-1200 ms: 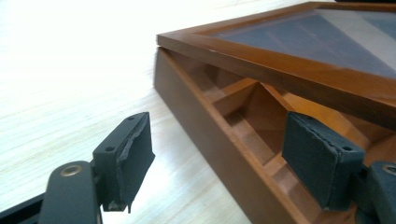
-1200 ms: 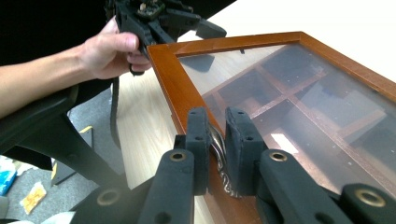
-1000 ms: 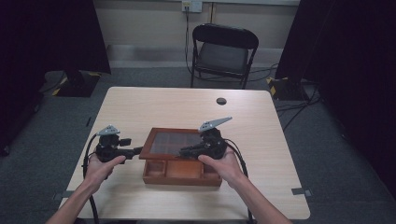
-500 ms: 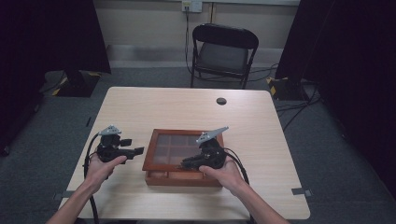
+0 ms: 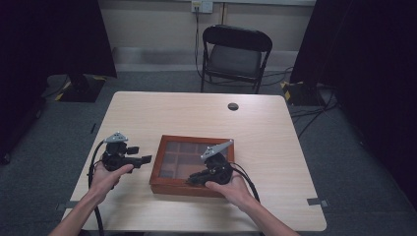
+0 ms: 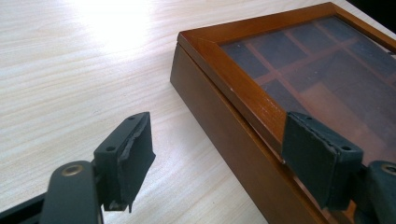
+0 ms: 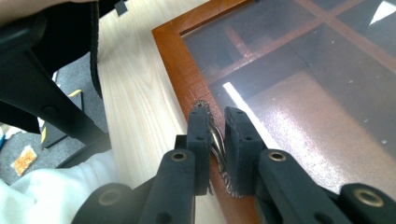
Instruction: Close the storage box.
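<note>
On the near half of the table [image 5: 275,123] sits a wooden box [image 5: 169,183] with a glass lid [image 6: 327,60], shut or nearly so, its dividers showing through the pane. The right gripper [image 7: 217,122] is over the lid's front rail, its jaws pinched narrow on a small metal handle [image 7: 215,137] fixed there. The left gripper [image 6: 219,140] waits at the box's left side, jaws wide, one over the bare table and the other over the lid's edge — holding nothing and not clearly touching the wood.

The grip on the handle is thin and seems to sit near the pad tips. If the lid is to be lifted, a pull that is off the hinge's arc could let the handle slip out, and the lid would drop shut on its glass. With nothing bracing the box, a sideways tug could also drag or tip it toward the near edge — the left gripper looks placed to steady it, but is not yet doing so.
</note>
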A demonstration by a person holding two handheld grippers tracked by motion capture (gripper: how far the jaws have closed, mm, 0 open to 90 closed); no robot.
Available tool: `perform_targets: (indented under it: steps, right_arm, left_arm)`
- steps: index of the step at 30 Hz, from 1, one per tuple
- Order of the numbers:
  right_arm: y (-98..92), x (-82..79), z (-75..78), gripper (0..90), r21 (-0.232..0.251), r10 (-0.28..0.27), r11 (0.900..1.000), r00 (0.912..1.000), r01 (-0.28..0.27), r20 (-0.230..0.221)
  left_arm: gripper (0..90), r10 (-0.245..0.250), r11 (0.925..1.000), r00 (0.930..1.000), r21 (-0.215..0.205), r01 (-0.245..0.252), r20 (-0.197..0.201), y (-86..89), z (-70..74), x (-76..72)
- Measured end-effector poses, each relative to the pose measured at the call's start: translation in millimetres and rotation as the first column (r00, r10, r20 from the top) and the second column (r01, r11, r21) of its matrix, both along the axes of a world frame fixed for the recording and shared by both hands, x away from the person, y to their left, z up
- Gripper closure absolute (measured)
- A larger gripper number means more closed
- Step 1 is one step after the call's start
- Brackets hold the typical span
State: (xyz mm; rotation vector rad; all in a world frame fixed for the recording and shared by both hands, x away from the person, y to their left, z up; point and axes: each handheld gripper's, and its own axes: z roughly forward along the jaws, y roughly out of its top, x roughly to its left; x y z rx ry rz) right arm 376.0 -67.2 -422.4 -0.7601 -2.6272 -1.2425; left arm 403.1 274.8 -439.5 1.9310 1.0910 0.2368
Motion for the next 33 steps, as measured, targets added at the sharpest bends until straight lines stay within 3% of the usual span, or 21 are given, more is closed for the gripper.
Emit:
perform_targets:
  steps: [7,15,17,20,22,26,29,33]
  right_arm:
    - [2.3,-0.6,-11.5,81.5,-0.03,-0.003,1.0,0.9998,0.003,-0.018]
    - [0.0,1.2,-14.2,81.0,0.003,0.005,1.0,0.9997,-0.005,-0.024]
    - [-1.0,-0.5,-15.0,71.8,0.016,-0.019,1.0,0.9997,0.02,-0.013]
    - [-7.7,-0.4,-9.3,68.0,0.068,-0.054,0.996,0.9986,0.053,0.002]
    - [-14.8,1.6,-2.6,63.1,0.102,-0.111,0.989,0.9937,0.11,0.013]
    - [-35.1,6.9,6.7,50.4,0.114,-0.216,0.971,0.9754,0.21,0.043]
    - [-57.0,9.4,7.1,41.6,0.108,-0.303,0.949,0.9521,0.297,0.044]
    - [-89.7,10.7,6.3,36.6,0.098,-0.399,0.914,0.9161,0.394,0.039]
  left_arm:
    - [24.6,-0.001,1.0,1.0,0.004,0.001,-0.005,-0.8,-0.2,-0.2]
    - [24.5,-0.005,1.0,0.9999,0.007,0.005,-0.01,-1.2,-1.3,0.2]
    - [24.5,-0.006,0.9999,0.9999,0.008,0.006,-0.01,-0.6,-1.3,0.5]
    - [24.4,-0.004,0.9999,0.9998,0.016,0.004,-0.019,-0.6,-2.2,1.1]
    - [24.1,-0.007,0.9998,0.9998,0.018,0.007,-0.021,-0.7,-2.8,1.5]
    - [23.9,-0.008,0.9994,0.9997,0.033,0.009,-0.024,0.1,-3.7,1.1]
    - [23.7,-0.009,0.9991,0.9995,0.041,0.01,-0.031,1.4,-4.6,1.1]
    - [23.3,0.004,0.9976,0.9992,0.069,-0.001,-0.039,5.0,-6.2,2.5]
